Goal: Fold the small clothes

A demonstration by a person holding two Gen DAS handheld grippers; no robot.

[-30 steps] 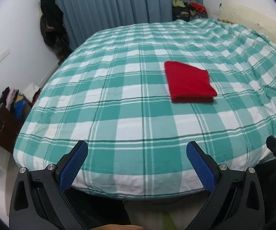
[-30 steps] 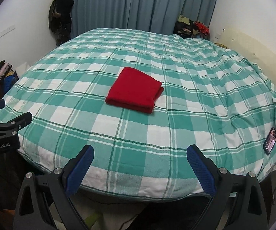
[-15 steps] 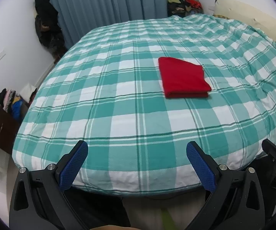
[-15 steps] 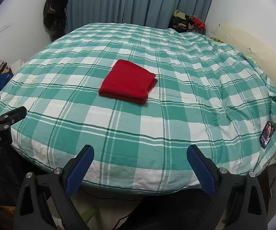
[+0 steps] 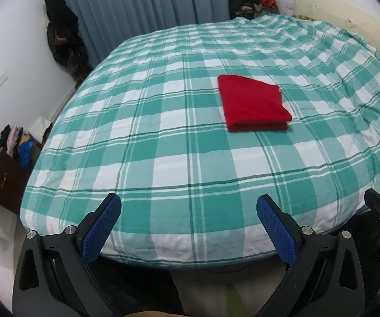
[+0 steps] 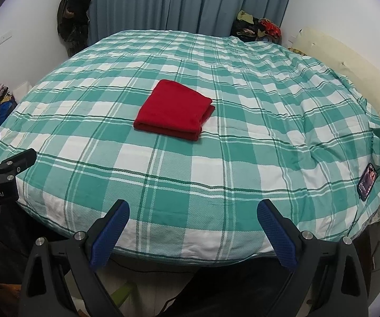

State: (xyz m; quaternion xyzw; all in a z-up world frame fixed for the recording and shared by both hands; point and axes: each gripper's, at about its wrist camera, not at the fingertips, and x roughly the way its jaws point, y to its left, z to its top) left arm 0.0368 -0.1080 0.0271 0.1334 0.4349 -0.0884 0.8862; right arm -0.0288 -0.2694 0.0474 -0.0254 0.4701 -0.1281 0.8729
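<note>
Bed (image 5: 163, 137): one, green-and-white checked cover, filling most of both frames; its near edge was cut off behind my fingers.
Curtain (image 6: 190, 0): one, blue-grey, top cropped by the frame.
Clothes piles: one at upper right (image 6: 258, 26), one at far left (image 5: 15, 142); the items were too jumbled to count.
Red garment (image 5: 253, 105): one, folded flat, right of centre in my left view, centre-left (image 6: 175, 111) in my right view, well apart from both grippers.
Left gripper (image 5: 188, 227): spread wide, holding nothing, bottom of frame.
Right gripper (image 6: 192, 231): likewise wide apart, holding nothing.
Phone (image 6: 366, 182): one, right edge, screen too small to read.
</note>
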